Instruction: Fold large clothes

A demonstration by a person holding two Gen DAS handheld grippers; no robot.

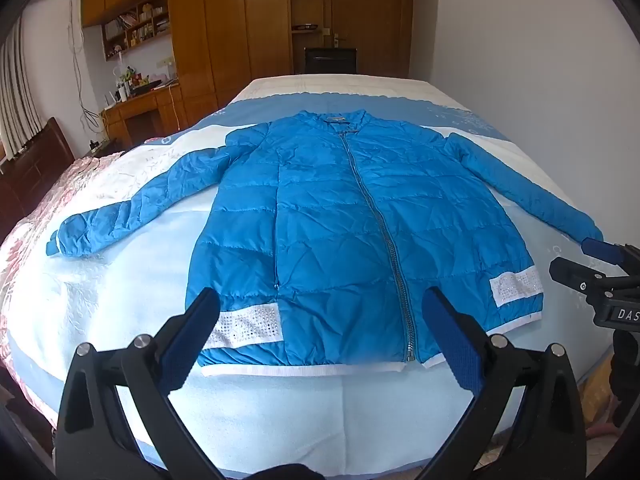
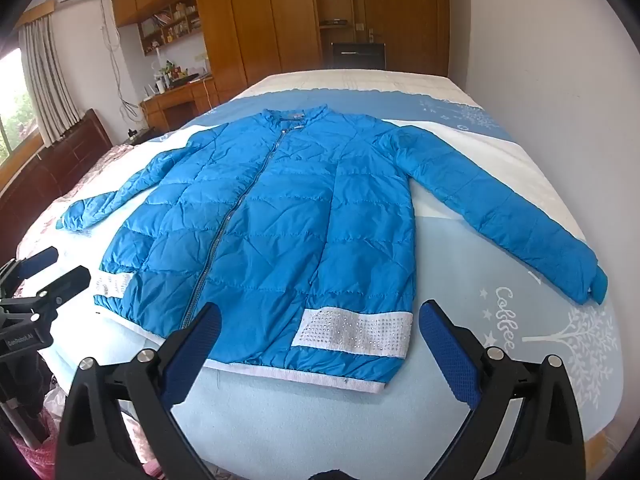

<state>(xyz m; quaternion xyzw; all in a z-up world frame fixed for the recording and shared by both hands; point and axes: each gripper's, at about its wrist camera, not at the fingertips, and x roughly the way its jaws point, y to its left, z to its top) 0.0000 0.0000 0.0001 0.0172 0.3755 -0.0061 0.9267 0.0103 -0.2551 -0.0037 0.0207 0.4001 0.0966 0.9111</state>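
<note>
A blue quilted zip jacket (image 1: 340, 216) lies flat and face up on the bed (image 1: 280, 412), zipped, both sleeves spread out, white sparkly bands near the hem. It also shows in the right wrist view (image 2: 288, 216). My left gripper (image 1: 320, 320) is open and empty, hovering above the hem near the zipper's lower end. My right gripper (image 2: 320, 324) is open and empty above the hem by the white band (image 2: 356, 330). The right gripper also shows at the right edge of the left wrist view (image 1: 588, 258), and the left gripper at the left edge of the right wrist view (image 2: 56, 266).
The bed has a light blue and white cover with tree prints (image 2: 572, 340). A dark wooden headboard (image 2: 60, 160) stands at the left. A desk (image 1: 140, 108) and wooden wardrobes (image 1: 240, 20) lie beyond. A wall (image 1: 520, 40) runs along the bed's right.
</note>
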